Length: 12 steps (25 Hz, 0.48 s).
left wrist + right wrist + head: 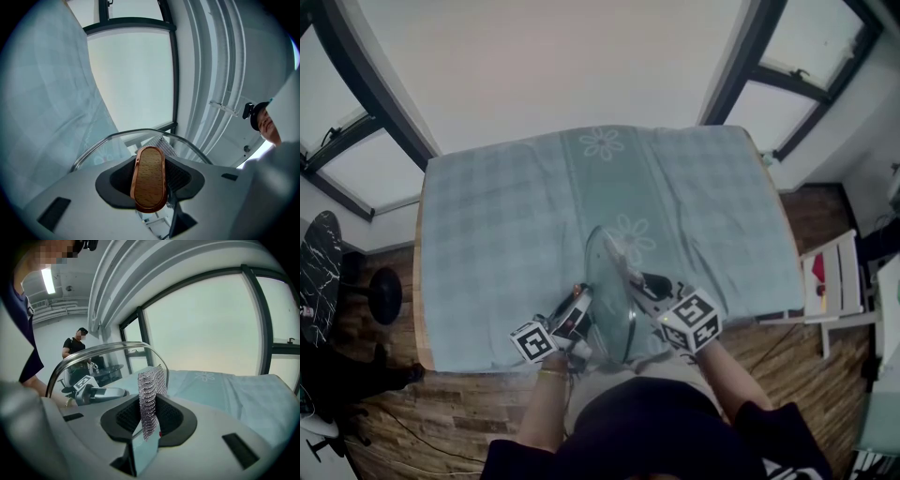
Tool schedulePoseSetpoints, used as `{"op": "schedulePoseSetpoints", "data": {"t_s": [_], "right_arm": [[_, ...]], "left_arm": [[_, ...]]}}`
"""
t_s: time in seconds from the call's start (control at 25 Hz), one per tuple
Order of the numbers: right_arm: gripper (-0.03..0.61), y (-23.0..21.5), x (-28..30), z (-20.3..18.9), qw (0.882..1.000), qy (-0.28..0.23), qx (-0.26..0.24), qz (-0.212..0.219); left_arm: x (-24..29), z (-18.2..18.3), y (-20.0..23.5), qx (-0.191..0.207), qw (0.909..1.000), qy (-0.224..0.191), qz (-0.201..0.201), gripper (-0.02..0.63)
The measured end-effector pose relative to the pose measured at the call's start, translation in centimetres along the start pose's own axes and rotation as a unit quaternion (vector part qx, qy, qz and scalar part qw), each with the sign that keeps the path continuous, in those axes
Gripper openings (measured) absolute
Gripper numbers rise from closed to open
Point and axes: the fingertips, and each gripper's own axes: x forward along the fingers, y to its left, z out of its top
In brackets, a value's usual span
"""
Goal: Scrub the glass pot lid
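floor (441,412): wood planks | windows (366,159): dark-framed, daylight | table (418,281): blue checked cloth (506,216) | right: white chair (839,281)

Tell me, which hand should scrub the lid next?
Right. The right hand-held gripper pinches the metal mesh scrubber by the glass lid; the left hand-held gripper is busy gripping the lid's wooden handle.

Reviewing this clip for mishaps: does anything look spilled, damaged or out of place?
Nothing stands out. The glass lid stands on edge above the tablecloth only because the left gripper grips its wooden knob, while the right gripper holds a mesh scrubber at it.
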Motion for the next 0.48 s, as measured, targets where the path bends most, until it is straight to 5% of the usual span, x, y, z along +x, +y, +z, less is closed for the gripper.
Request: {"op": "schedulePoseSetpoints", "data": {"t_s": [0.48], "right_arm": [[0.082, 3.5, 2.4, 1.0, 0.998, -0.017, 0.011, 0.053]], "left_arm": [[-0.8, 0.6, -0.5, -0.034, 0.9983, -0.009, -0.047, 0.167]]}}
